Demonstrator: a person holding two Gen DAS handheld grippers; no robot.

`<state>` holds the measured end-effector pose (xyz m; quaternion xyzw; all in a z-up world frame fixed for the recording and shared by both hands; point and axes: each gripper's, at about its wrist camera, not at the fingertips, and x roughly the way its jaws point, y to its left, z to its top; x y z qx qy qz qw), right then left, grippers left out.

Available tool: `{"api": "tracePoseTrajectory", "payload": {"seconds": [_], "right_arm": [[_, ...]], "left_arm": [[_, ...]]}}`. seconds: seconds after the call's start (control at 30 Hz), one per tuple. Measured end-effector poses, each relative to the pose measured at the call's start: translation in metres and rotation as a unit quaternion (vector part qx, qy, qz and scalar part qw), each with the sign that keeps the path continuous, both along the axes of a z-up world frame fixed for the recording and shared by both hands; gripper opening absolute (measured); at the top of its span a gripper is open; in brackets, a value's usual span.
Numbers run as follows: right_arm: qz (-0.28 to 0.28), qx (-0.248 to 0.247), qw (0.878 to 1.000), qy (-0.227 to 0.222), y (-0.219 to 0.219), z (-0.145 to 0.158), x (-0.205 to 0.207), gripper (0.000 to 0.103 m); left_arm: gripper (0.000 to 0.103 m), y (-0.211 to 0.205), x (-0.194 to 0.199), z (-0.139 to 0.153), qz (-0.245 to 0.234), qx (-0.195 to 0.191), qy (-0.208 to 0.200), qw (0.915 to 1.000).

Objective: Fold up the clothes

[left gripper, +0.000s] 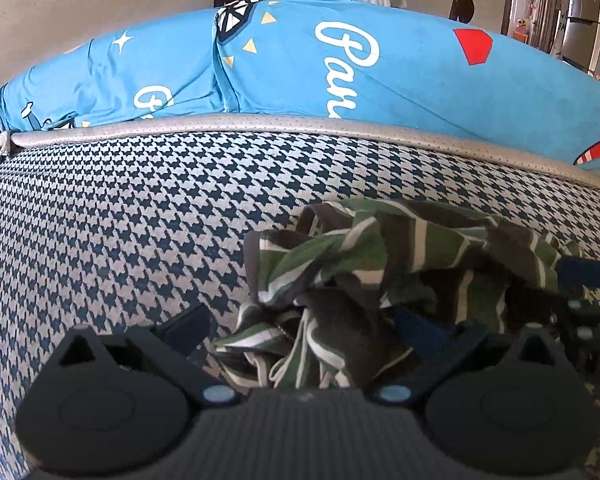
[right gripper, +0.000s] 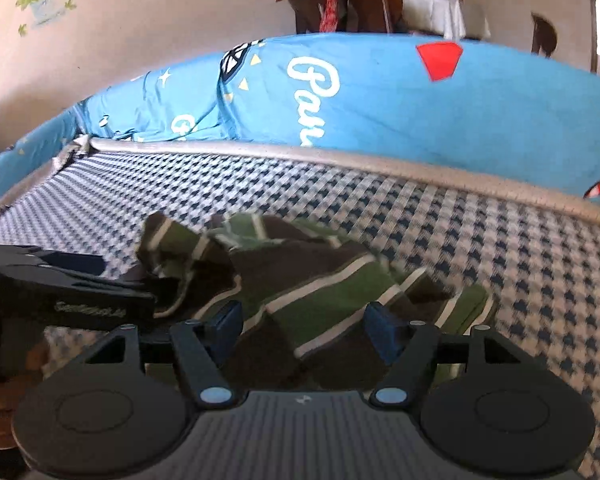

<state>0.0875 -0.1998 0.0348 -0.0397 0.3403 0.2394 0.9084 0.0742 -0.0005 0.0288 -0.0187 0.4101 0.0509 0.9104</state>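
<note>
The striped garment lies crumpled on the houndstooth cushion, toward four o'clock. The left gripper and right gripper both stand agape astride cloth, pads clear. Recommend seizing separate edges (not bunched folds) before spreading flat.

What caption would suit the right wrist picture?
Open right gripper straddling a crumpled striped shirt on a houndstooth cushion.

Home: houndstooth mattress, blue printed quilt, fridge, chairs behind.
</note>
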Motion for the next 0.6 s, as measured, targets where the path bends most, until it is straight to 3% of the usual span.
{"api": "tracePoseTrajectory", "payload": {"seconds": [0.07,0.23,0.43,0.6], "right_arm": [[-0.008,0.000,1.000,-0.005,0.000,-0.002,0.002,0.065],[-0.029,0.018,0.999,0.009,-0.004,-0.005,0.012,0.022],[-0.079,0.046,0.996,-0.007,-0.016,0.003,0.018,0.011],[-0.117,0.067,0.991,-0.010,-0.026,0.007,0.026,0.010]], "left_arm": [[0.103,-0.001,0.000,-0.001,-0.002,0.004,-0.001,1.0000],[0.103,-0.002,0.000,-0.004,-0.004,0.011,-0.004,0.9999],[0.103,0.000,0.000,-0.004,0.003,0.006,-0.013,0.9999],[0.103,-0.001,0.000,-0.004,0.003,0.012,-0.022,0.9997]]}}
